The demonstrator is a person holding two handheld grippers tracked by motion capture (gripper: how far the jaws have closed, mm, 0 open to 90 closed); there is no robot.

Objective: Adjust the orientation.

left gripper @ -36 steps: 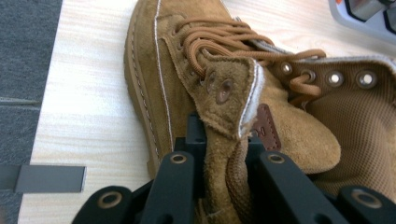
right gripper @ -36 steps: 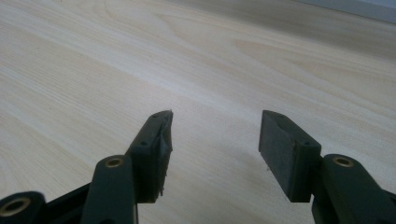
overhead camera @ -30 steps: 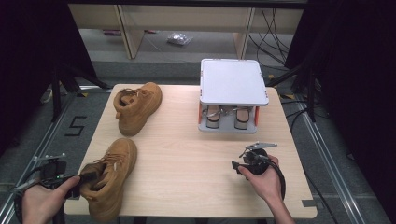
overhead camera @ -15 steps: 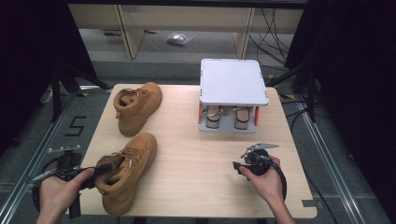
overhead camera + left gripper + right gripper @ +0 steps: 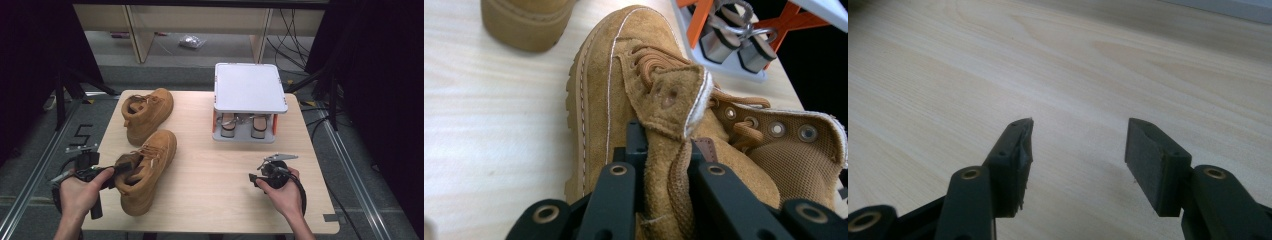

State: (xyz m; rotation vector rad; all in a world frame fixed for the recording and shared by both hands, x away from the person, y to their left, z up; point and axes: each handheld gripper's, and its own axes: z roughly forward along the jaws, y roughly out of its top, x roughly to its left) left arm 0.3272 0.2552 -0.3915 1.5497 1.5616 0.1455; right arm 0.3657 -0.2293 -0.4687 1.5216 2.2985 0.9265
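Observation:
A tan suede boot (image 5: 147,165) lies near the table's front left, toe pointing away and to the right. My left gripper (image 5: 120,171) is shut on the boot's heel collar; in the left gripper view its jaws pinch the tan suede boot (image 5: 664,125) at the collar beside the tongue. A second tan boot (image 5: 146,111) stands behind it, toe toward the front. My right gripper (image 5: 255,177) rests at the front right, held in a hand. In the right gripper view the right gripper (image 5: 1078,150) stands open over bare wood, nothing between its pads.
A white-topped rack (image 5: 249,90) with orange legs stands at the back right, with a pair of heeled sandals (image 5: 241,125) under it. The wooden table (image 5: 210,165) has bare room in the middle. Shelf legs and cables lie on the floor beyond.
My left gripper has carried the near boot rightward and away from the front left corner, closer to the second boot. The right gripper has stayed put.

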